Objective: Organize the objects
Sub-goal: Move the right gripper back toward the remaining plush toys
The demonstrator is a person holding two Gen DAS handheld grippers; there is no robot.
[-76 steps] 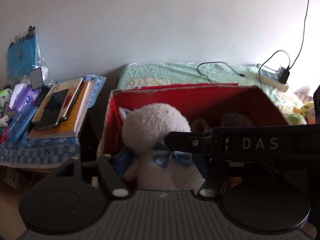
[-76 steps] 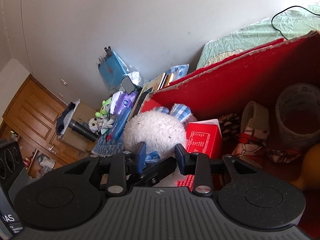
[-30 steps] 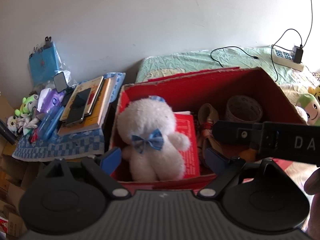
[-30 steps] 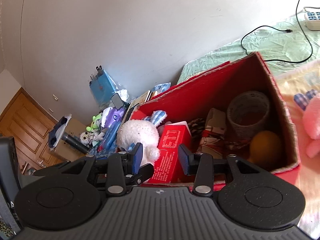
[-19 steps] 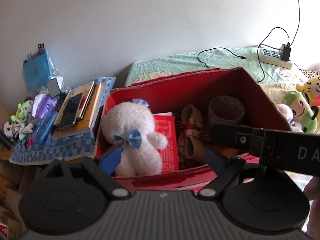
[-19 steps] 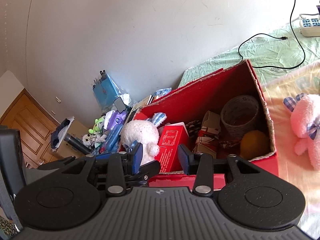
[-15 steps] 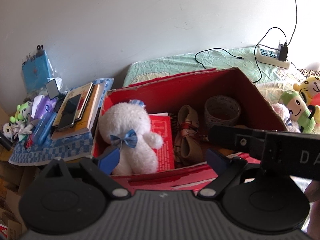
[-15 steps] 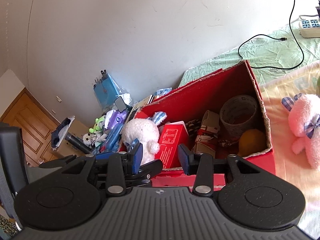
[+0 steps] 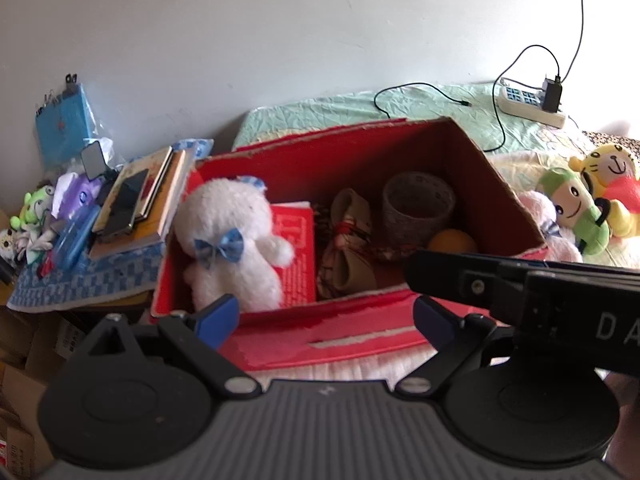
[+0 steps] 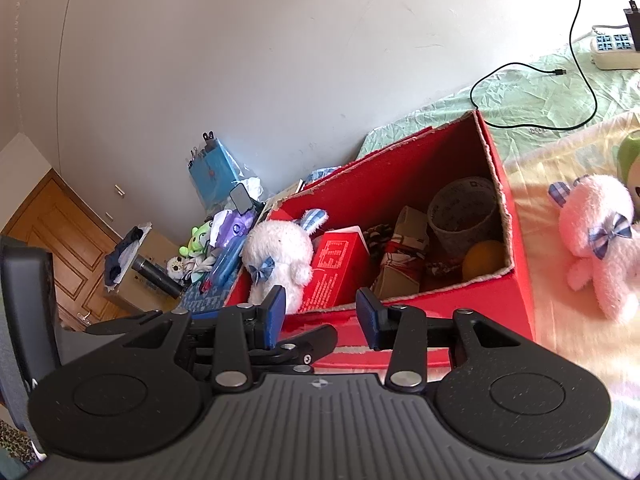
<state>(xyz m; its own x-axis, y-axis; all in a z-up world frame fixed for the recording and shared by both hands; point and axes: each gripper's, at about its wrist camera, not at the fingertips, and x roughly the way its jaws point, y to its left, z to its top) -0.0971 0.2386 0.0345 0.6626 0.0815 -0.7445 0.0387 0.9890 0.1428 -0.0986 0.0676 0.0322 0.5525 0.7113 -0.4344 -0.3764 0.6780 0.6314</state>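
Currently, bed inventory, both claws empty:

- Red box (image 9: pixel 360 332): open-topped cardboard, on bed near its left edge, against side bench.
- White plush (image 9: pixel 232 248) w/ blue bow: inside box, left end, leaning on a red carton (image 9: pixel 298 256) just beside it.
- Mid box: folded beige cloth bundle (image 9: pixel 348 248) w/ red tie; behind it a dark patterned item, too hidden to id.
- Right end of box: grey woven cup (image 9: pixel 418 208), upright; orange ball (image 9: pixel 452 240) just in front of it, touching box's near wall or close to it, can't tell which.
- Pink plush (image 10: pixel 600 240) w/ checked bow: on bed outside box, just beside its right wall.
- Green plush (image 9: pixel 576 208) and yellow plush (image 9: pixel 612 184): on bed further right, touching each other.
- Power strip (image 9: pixel 532 104) w/ black cable: far edge of bed, by wall.
- Side bench (image 9: pixel 80 280), checked cloth: books (image 9: pixel 140 200), phone on top, small toys at its left edge.
- Left claw (image 9: pixel 324 318): jaws wide apart, nothing between, low before box's near wall.
- Right claw (image 10: pixel 320 312): jaws partly apart, nothing gripped, also before near wall.
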